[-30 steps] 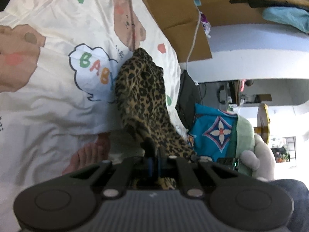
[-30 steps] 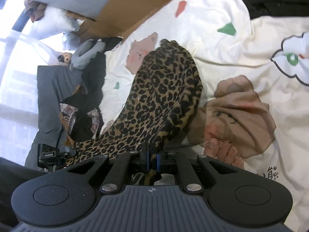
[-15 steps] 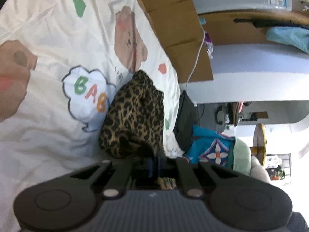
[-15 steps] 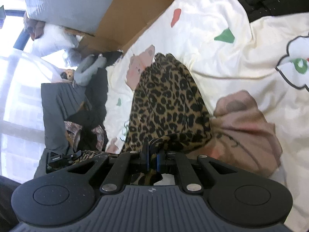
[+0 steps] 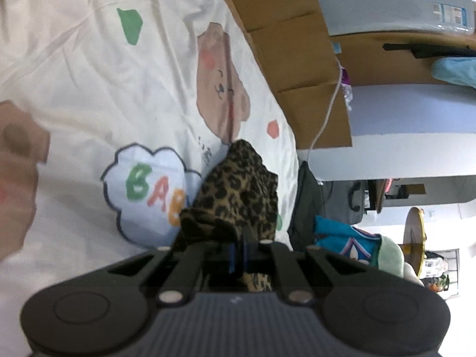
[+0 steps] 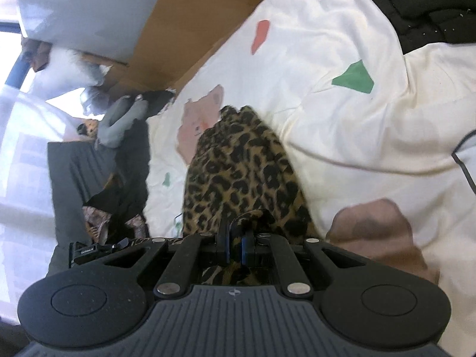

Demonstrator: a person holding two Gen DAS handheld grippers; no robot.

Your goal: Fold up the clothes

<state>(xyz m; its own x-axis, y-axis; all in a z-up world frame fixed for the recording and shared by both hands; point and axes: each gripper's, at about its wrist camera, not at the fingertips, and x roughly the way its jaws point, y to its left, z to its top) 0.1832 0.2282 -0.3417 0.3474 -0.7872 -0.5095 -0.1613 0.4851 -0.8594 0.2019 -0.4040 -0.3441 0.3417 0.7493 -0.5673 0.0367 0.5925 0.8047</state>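
A leopard-print garment (image 5: 238,196) lies on a cream bed sheet (image 5: 89,74) printed with bears and a "BABY" cloud. My left gripper (image 5: 237,253) is shut on one edge of the garment, low over the sheet. In the right wrist view the same garment (image 6: 241,172) stretches away from me across the sheet (image 6: 342,104). My right gripper (image 6: 235,247) is shut on another edge of it, cloth bunched between the blue pads. The part of the garment under each gripper is hidden.
Cardboard panels (image 5: 297,59) stand along the far side of the bed. A white cable (image 5: 324,119) hangs there. Dark clothing (image 6: 98,178) and a grey soft toy (image 6: 122,119) lie at the bed's end. A turquoise patterned cloth (image 5: 345,238) lies beyond the bed edge.
Both grippers have come down toward the sheet with the garment. The cloth hung stretched and lifted a second ago; now it lies lower and more bunched on the bed.
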